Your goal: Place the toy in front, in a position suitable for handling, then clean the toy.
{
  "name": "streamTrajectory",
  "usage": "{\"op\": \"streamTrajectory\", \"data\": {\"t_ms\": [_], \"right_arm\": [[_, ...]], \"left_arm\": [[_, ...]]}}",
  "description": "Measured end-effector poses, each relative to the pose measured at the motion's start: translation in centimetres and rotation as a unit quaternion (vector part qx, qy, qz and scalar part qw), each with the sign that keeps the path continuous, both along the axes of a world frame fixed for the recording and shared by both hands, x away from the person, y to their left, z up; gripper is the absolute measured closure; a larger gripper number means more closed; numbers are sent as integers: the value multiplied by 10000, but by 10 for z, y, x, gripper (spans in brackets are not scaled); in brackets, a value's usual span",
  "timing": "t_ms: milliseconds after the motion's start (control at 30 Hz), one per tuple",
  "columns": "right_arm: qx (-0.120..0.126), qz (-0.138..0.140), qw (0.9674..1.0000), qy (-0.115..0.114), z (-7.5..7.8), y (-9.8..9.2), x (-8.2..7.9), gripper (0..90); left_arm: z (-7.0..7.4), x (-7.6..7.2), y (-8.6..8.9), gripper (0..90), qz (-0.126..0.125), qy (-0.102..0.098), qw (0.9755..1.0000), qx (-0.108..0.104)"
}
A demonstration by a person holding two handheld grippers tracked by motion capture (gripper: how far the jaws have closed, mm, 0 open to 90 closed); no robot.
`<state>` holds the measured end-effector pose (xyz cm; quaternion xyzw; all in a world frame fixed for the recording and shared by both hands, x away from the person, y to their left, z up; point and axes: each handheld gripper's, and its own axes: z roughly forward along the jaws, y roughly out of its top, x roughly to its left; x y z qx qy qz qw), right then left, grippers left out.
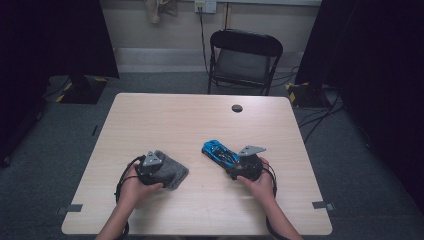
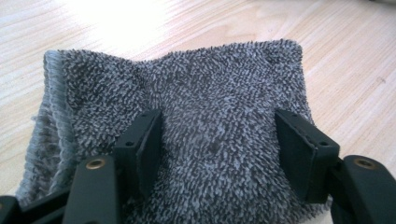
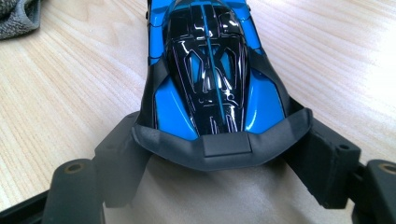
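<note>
High view, table: a pale wooden table (image 1: 200, 210) carries a grey terry cloth (image 1: 172, 171) near the person's left and a blue-and-black toy car (image 1: 220, 152) near the right, the two apart.
High view, hands: the left gripper (image 1: 157, 167) sits on the cloth's near part; the right gripper (image 1: 235, 165) meets the car's near end.
Left gripper view, cloth: the cloth (image 2: 196, 107) lies flat and folded, a ribbed hem along one side.
Left gripper view, tongs: the jaws stand half apart, pressed down into the pile, with a hump of cloth between them; whether the pads already pinch it I cannot tell.
Right gripper view, car: the car (image 3: 210, 79) points away from the camera, its dark tail bumper lying between the jaws.
Right gripper view, tongs: the right gripper (image 3: 224, 163) clasps the tail from both sides, fairly wide because the car is wide.
Advice, cloth: gather a thick fold and close fully before lifting, or the top layer alone may slip out.
Advice, car: hold it level and steady.
</note>
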<state>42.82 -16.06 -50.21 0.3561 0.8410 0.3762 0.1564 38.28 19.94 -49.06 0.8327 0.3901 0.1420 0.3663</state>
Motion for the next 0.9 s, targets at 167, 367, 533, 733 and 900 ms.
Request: {"op": "streamTrajectory", "data": {"t_ms": [167,367,533,733,900], "right_arm": [[-1,10,10000,-2,0,0,0,255],[-1,10,10000,-2,0,0,0,255],[-1,10,10000,-1,0,0,0,255],[-1,15,10000,0,0,0,1,255],[-1,16,10000,1,0,0,1,255]], "left_arm": [[4,0,-1,457,-20,92,9999,77],[6,0,-3,587,-38,194,9998,68],[9,0,-7,672,-49,287,9995,116],[13,1,-6,701,-135,429,9989,-127],[21,4,-15,708,-186,456,9981,-376]]}}
